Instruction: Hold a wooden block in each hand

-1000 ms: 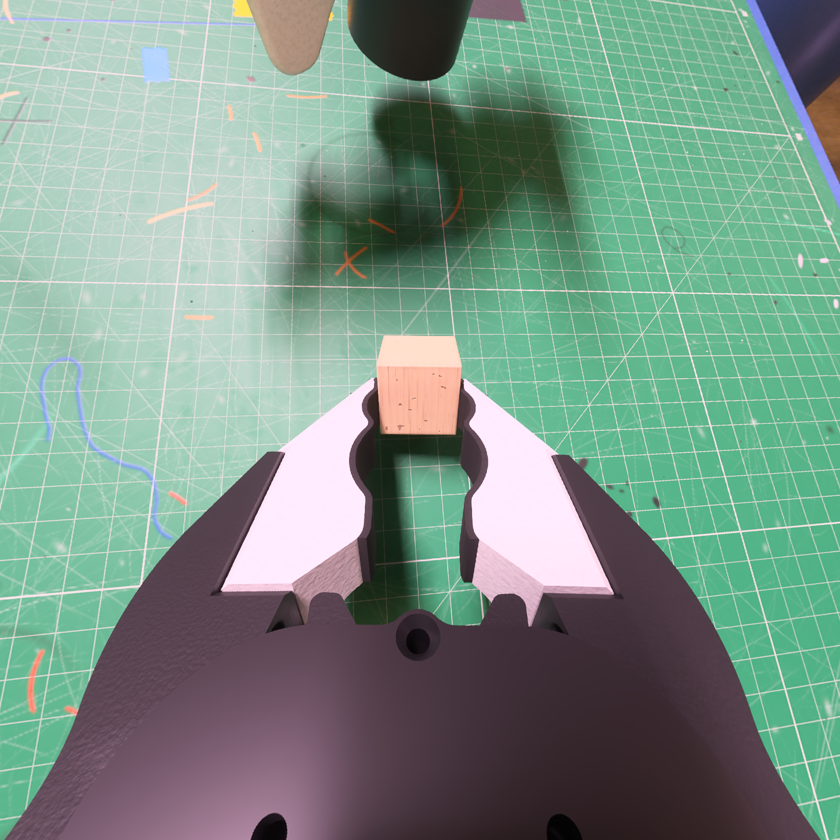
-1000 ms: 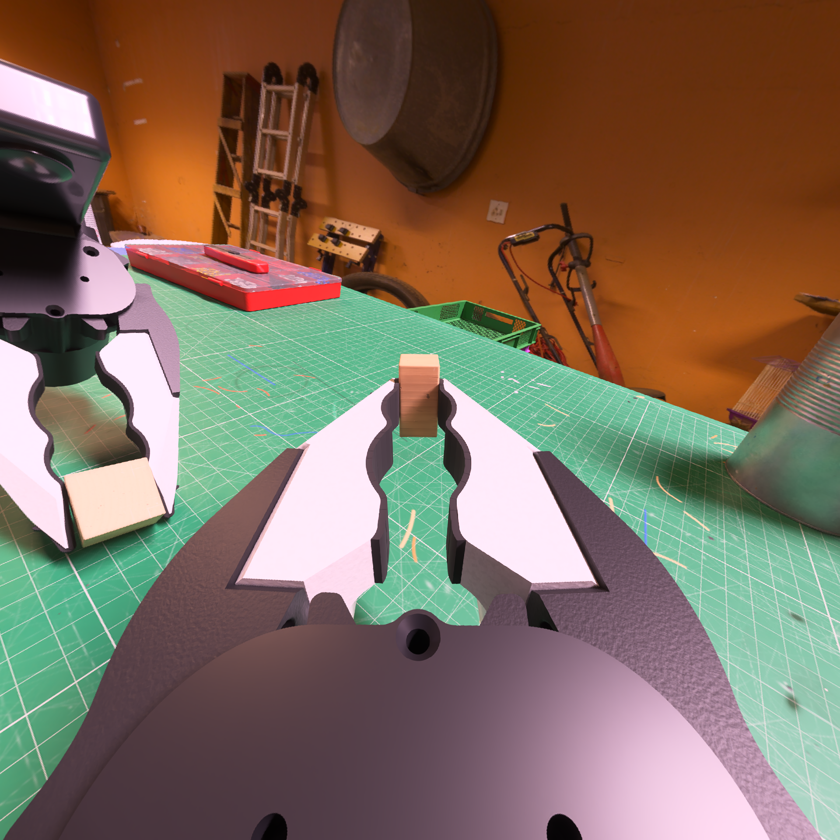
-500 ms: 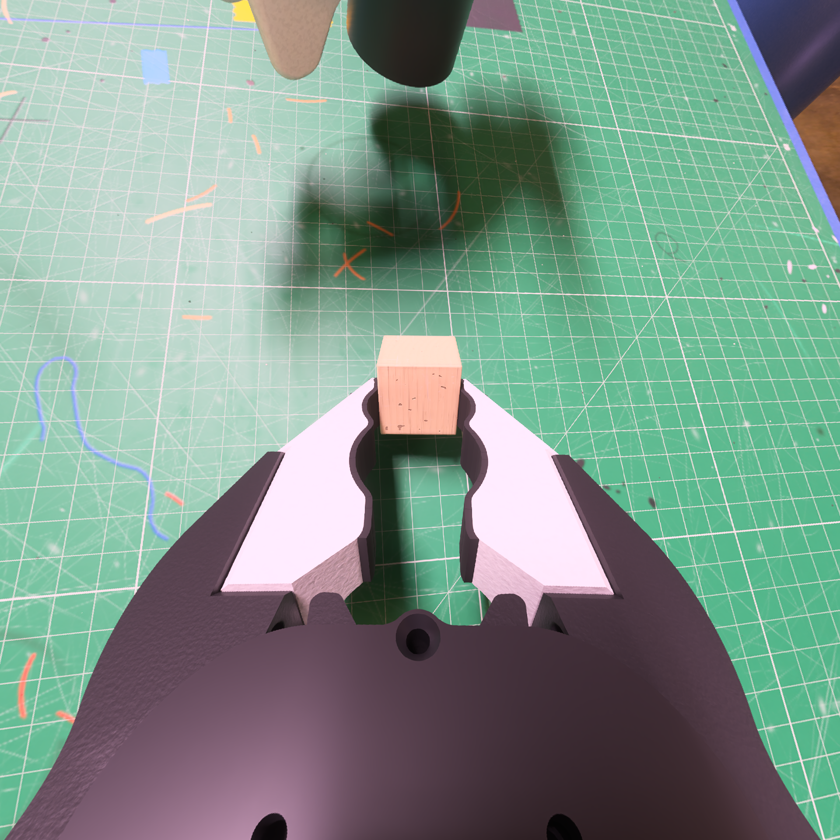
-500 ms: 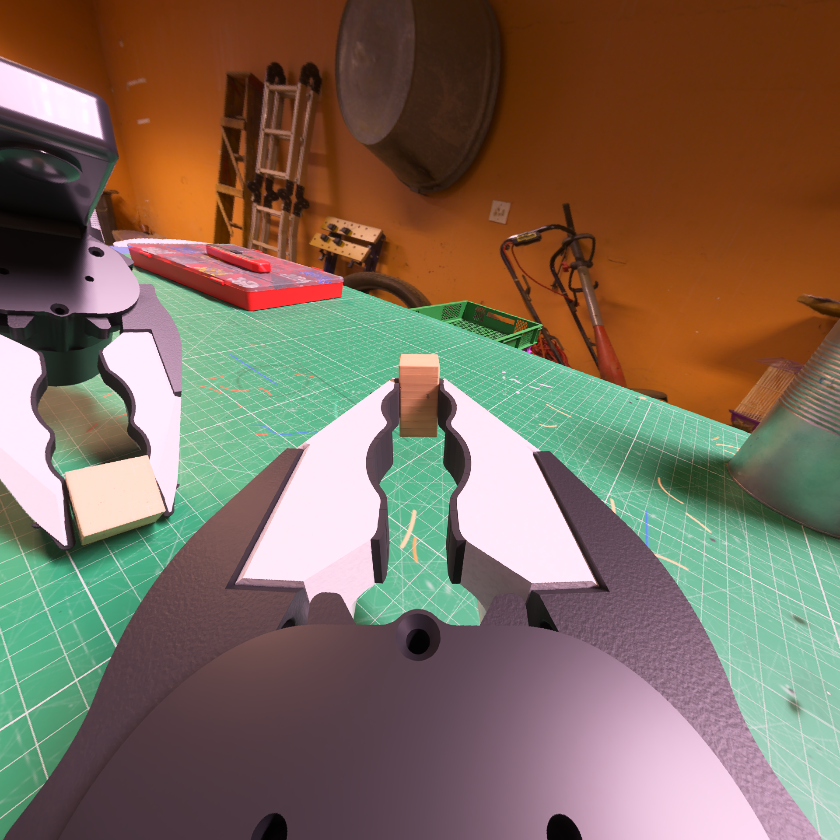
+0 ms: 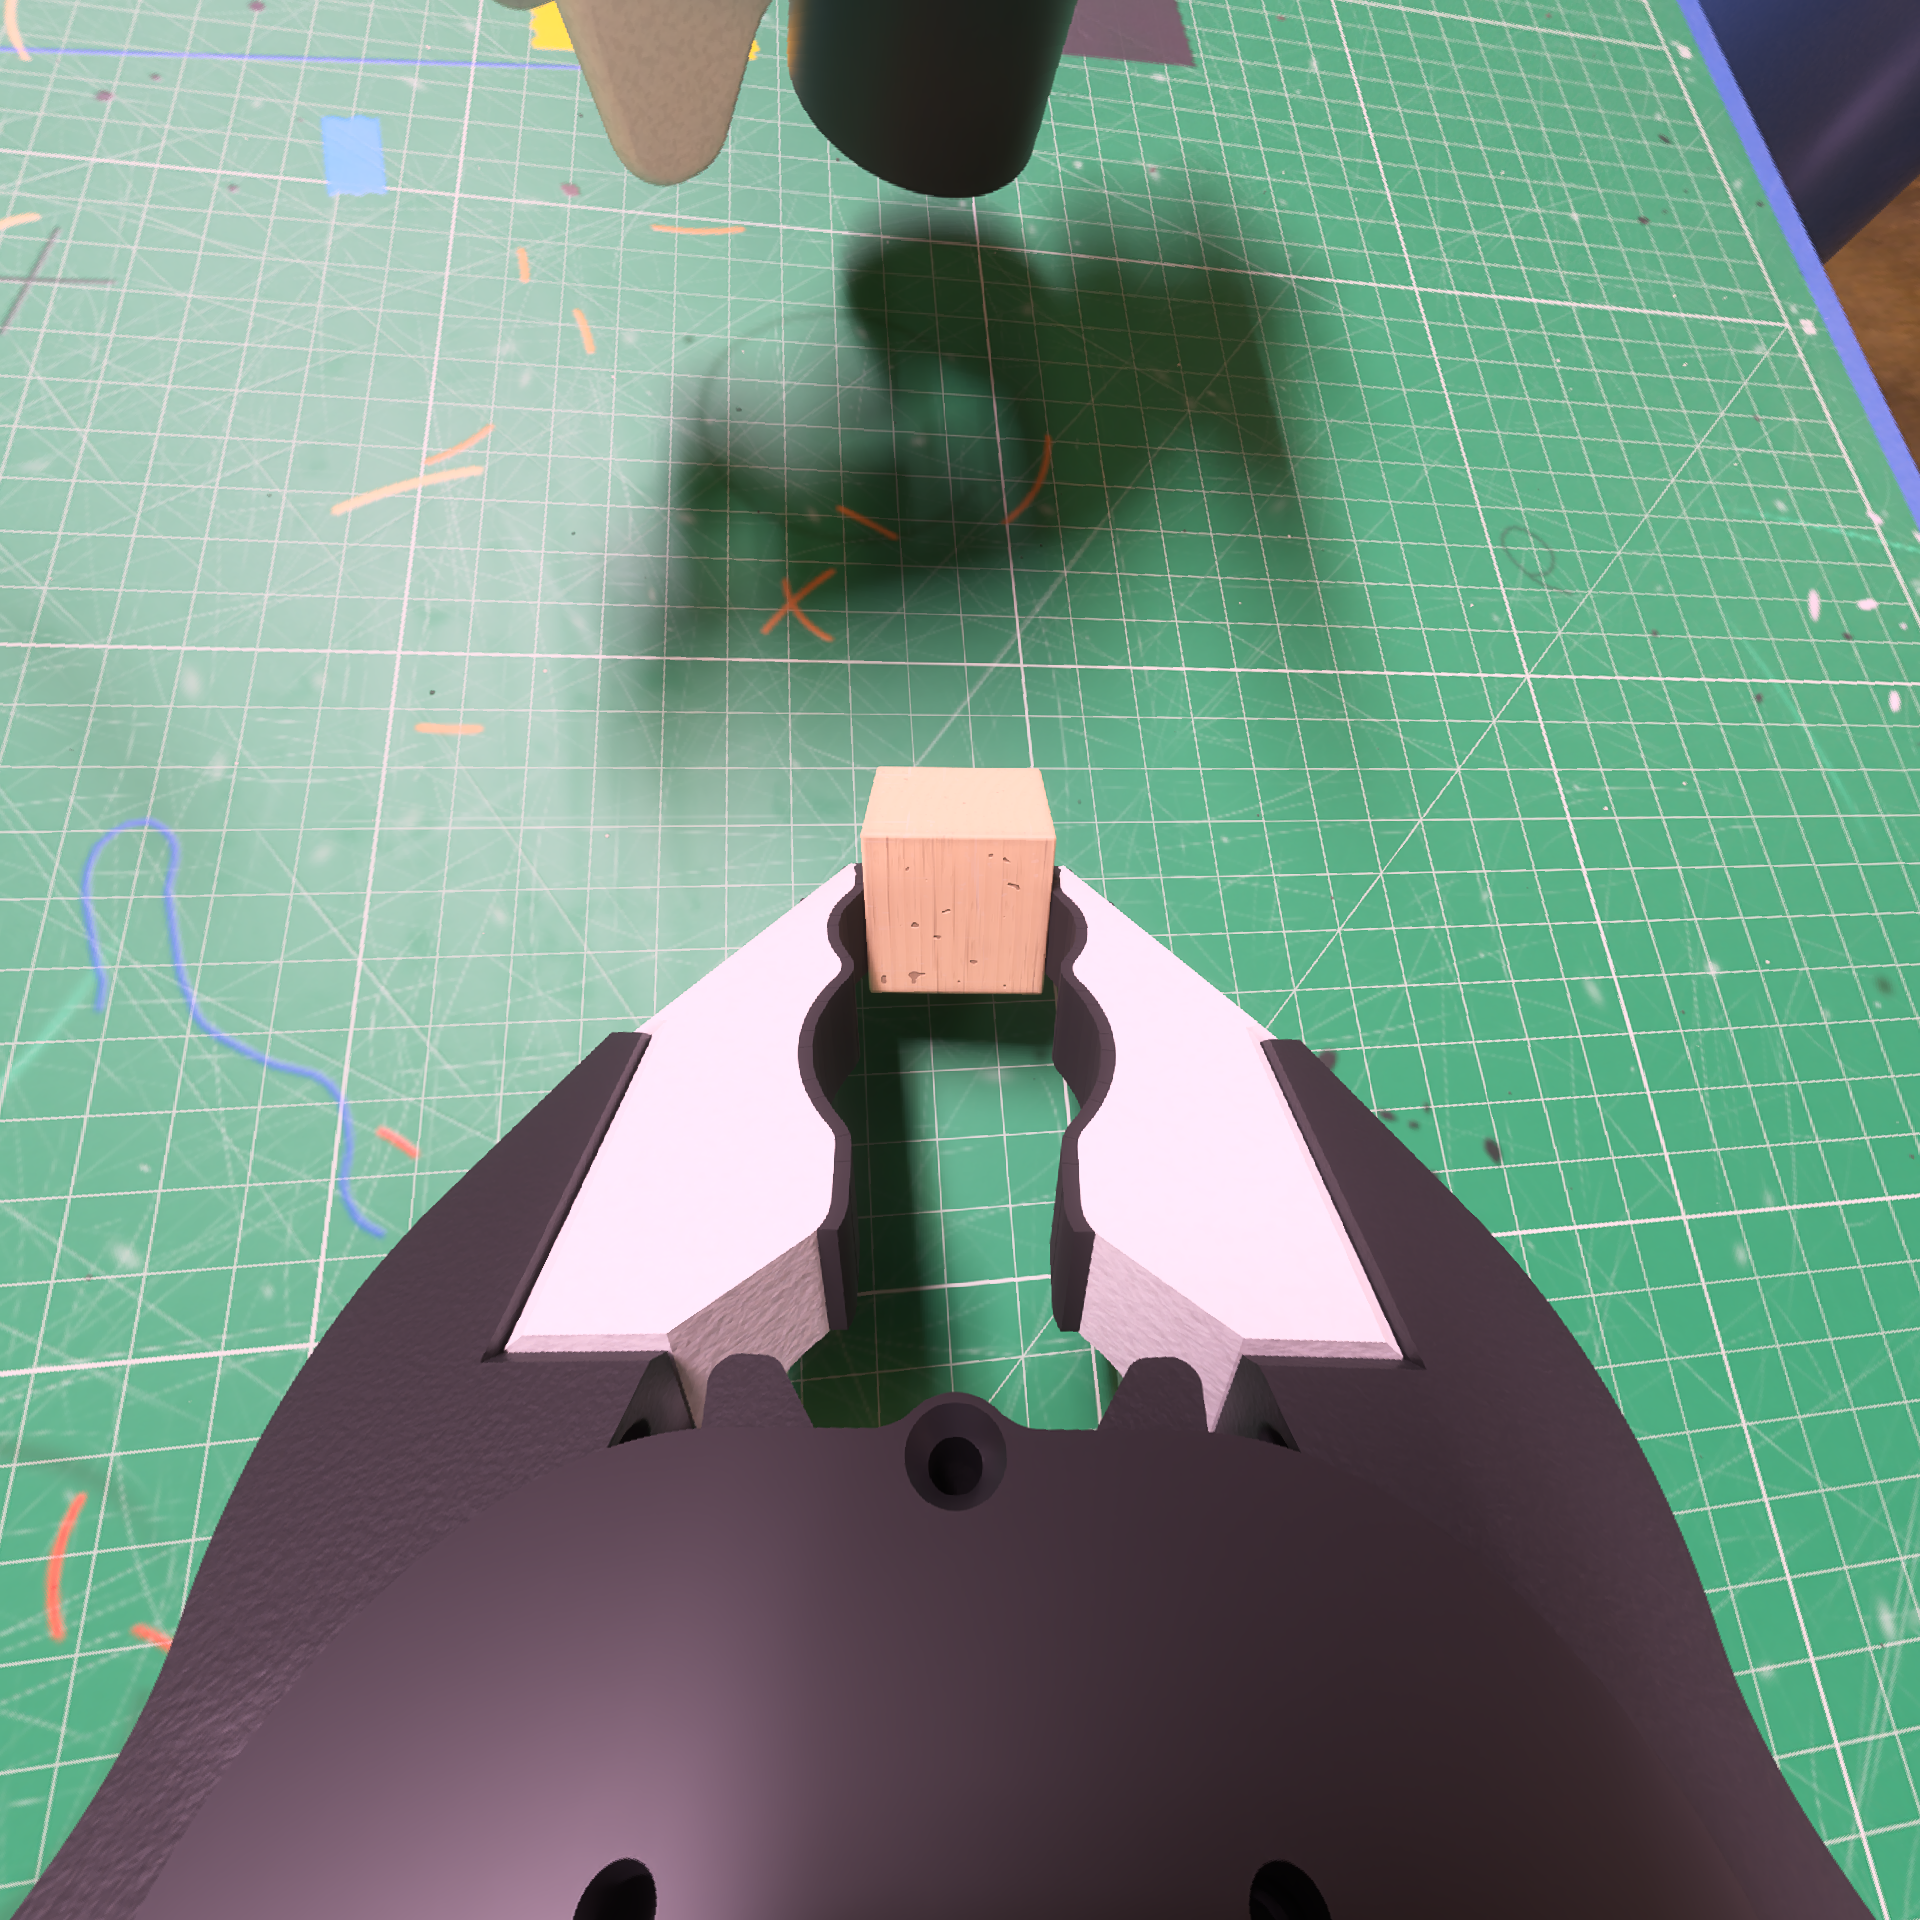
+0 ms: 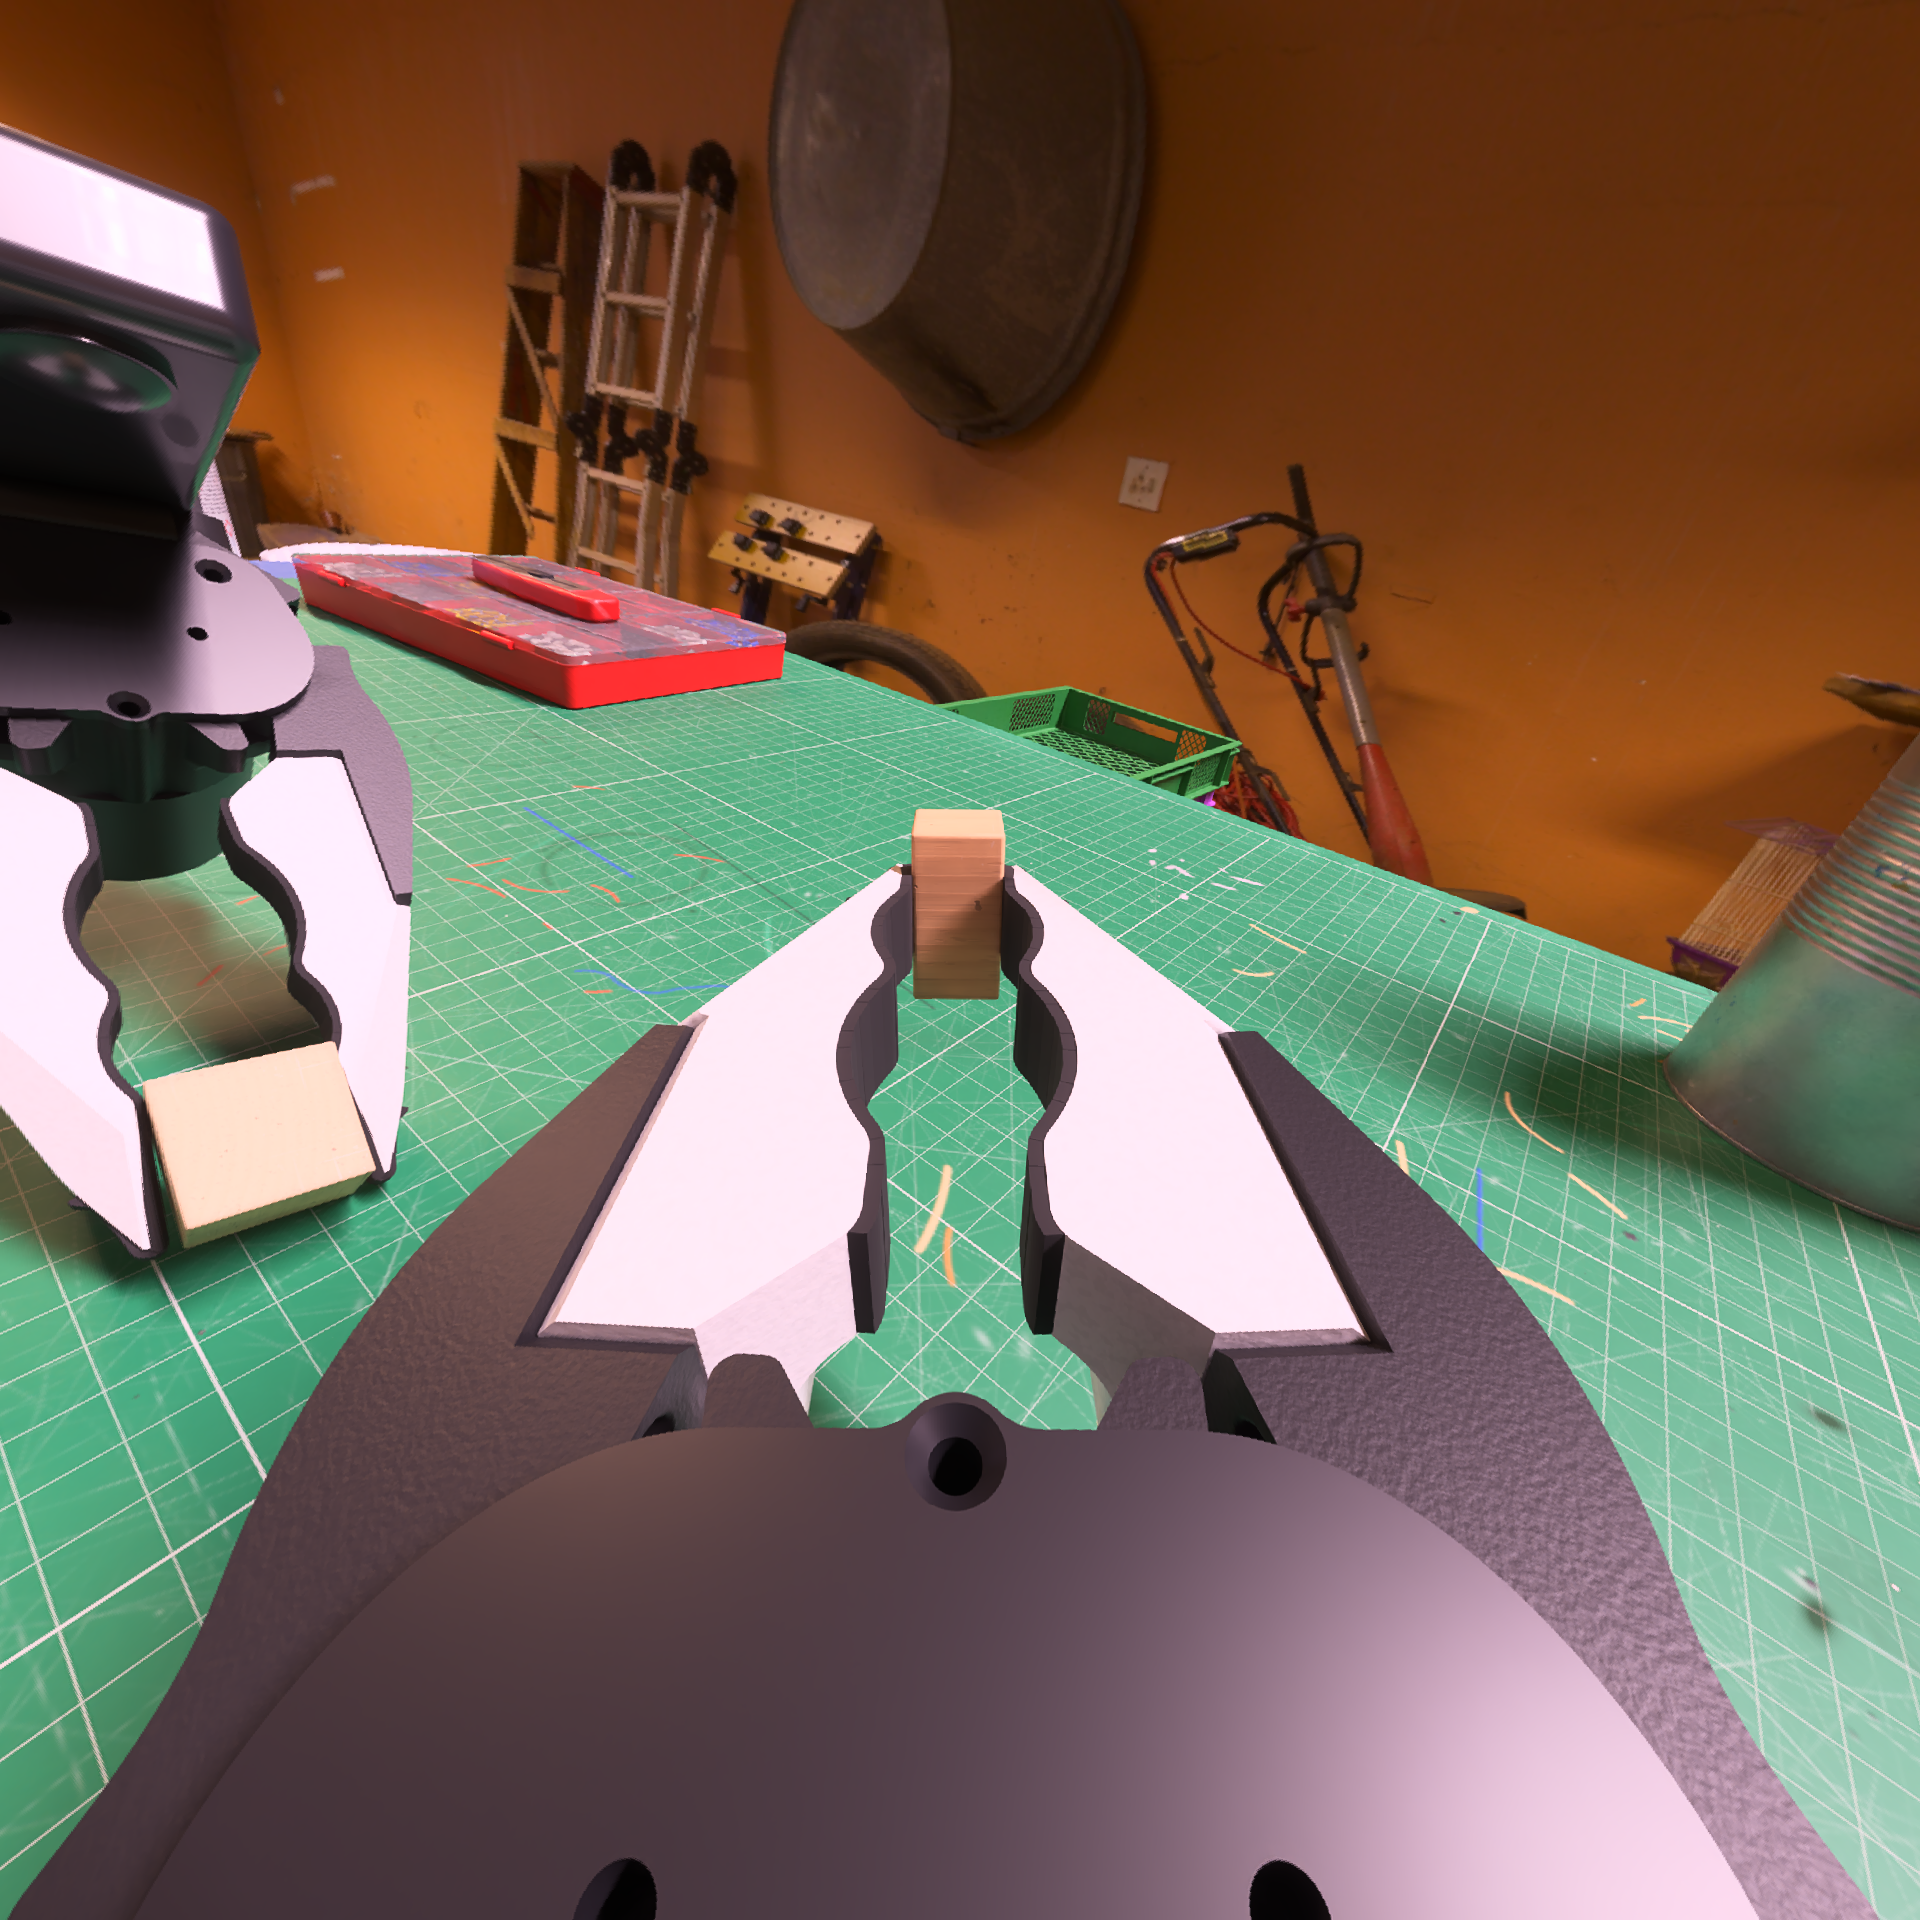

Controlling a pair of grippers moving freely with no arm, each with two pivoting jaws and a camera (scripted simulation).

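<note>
My left gripper (image 5: 956, 883) is shut on a pale wooden cube (image 5: 956, 904) pinched between its fingertips, held just above the green cutting mat (image 5: 1455, 727). My right gripper (image 6: 956, 894) is shut on a narrow upright wooden block (image 6: 956, 914) between its fingertips, above the mat. In the right wrist view the left gripper (image 6: 255, 1195) shows at the left, pointing down with its cube (image 6: 255, 1138) in its tips. The two grippers are close together, side by side.
A dark cylinder (image 5: 925, 94) and a tan rounded piece (image 5: 675, 94) hang at the top of the left wrist view. A red case (image 6: 540, 634) lies far back on the mat. A metal cone-shaped vessel (image 6: 1829, 1049) stands at the right. The mat's blue edge (image 5: 1766, 156) runs at the right.
Both grippers stay shut on their blocks. The left gripper has drifted only slightly, its cube a touch higher in the right wrist view.
</note>
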